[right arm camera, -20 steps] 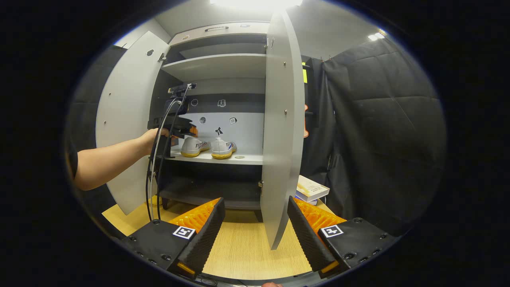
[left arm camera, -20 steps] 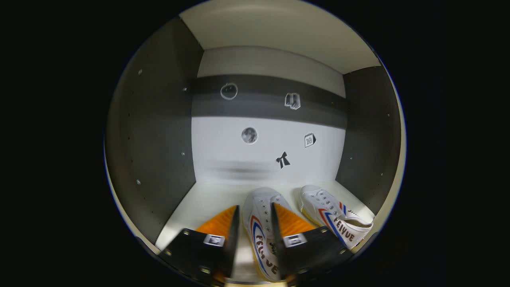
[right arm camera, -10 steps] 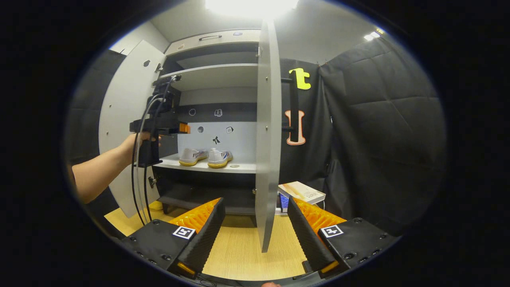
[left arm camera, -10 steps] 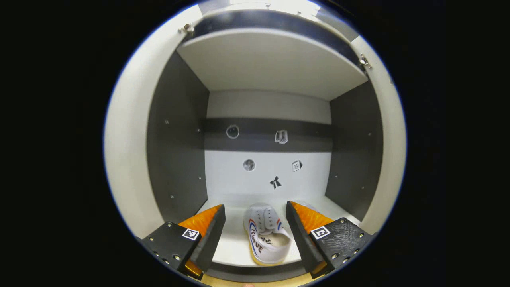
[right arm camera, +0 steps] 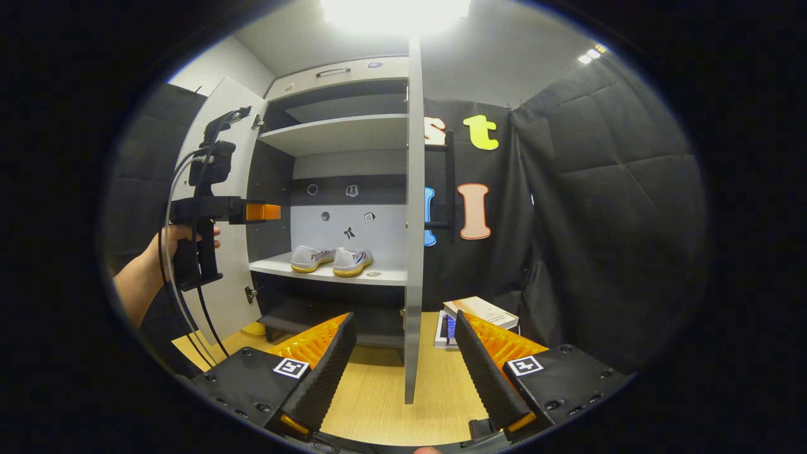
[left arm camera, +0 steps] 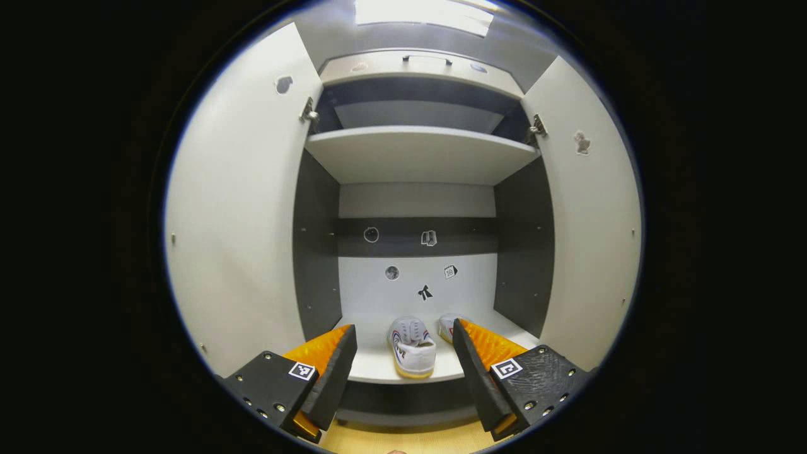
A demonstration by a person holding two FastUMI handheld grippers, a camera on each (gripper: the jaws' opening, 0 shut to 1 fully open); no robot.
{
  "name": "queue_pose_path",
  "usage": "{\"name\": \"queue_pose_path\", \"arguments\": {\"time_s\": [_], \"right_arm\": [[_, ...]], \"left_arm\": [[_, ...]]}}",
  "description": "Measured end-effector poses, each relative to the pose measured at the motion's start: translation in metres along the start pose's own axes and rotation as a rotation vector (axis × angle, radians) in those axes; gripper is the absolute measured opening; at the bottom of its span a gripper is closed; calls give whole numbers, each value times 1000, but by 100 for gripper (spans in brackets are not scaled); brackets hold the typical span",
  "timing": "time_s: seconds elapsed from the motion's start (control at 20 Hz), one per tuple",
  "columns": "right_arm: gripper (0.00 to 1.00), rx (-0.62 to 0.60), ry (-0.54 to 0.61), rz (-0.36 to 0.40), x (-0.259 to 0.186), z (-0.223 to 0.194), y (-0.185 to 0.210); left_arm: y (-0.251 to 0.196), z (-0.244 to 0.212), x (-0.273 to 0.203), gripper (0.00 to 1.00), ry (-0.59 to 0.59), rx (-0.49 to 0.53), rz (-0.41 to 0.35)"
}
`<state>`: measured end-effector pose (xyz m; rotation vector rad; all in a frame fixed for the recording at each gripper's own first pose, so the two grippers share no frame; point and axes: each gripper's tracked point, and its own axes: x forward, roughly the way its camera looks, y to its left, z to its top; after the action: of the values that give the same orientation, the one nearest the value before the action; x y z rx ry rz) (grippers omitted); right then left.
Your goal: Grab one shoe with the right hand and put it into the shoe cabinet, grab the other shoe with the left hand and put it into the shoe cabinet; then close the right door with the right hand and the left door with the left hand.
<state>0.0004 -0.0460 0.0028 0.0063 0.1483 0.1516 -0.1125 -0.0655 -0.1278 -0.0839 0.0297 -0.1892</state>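
Two white shoes with red and blue stripes stand side by side on the cabinet's middle shelf (left arm camera: 378, 369). In the left gripper view the left shoe (left arm camera: 411, 347) shows whole and the right shoe (left arm camera: 447, 324) is partly hidden by a finger. My left gripper (left arm camera: 403, 372) is open with nothing in it, outside the cabinet and in front of the shelf. The left door (left arm camera: 239, 239) and right door (left arm camera: 589, 239) stand open. In the right gripper view my right gripper (right arm camera: 403, 372) is open and holds nothing, low in front of the right door's edge (right arm camera: 413, 252). Both shoes (right arm camera: 312, 257) (right arm camera: 352, 260) and the hand-held left gripper (right arm camera: 271, 212) appear there.
Stacked books (right arm camera: 482, 310) lie on the wooden surface (right arm camera: 378, 403) to the right of the cabinet. An upper shelf (left arm camera: 419, 151) sits above the shoes, a dark lower compartment (right arm camera: 328, 309) below them. Small stickers mark the cabinet's back wall (left arm camera: 416, 284).
My left gripper has let go of the shoe and drawn back out of the cabinet. The right gripper has shifted, so the right door now shows edge-on.
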Motion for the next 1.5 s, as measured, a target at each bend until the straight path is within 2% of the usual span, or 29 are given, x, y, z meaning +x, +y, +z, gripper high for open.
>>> {"name": "queue_pose_path", "arguments": {"time_s": [0.35,0.65,0.95,1.15,1.5], "right_arm": [[98,10,-23,59,-10,10,-10],[98,19,-28,56,-2,22,-24],[98,16,-48,-49,13,46,-58],[98,5,-80,-152,25,68,-85],[98,16,-138,-291,50,105,-104]], "left_arm": [[2,-9,-89,82,9,-23,38],[12,-26,-147,82,49,-15,66],[33,-40,-185,82,76,-25,88],[50,-43,-203,82,71,1,106],[88,-40,-227,82,63,-7,135]]}}
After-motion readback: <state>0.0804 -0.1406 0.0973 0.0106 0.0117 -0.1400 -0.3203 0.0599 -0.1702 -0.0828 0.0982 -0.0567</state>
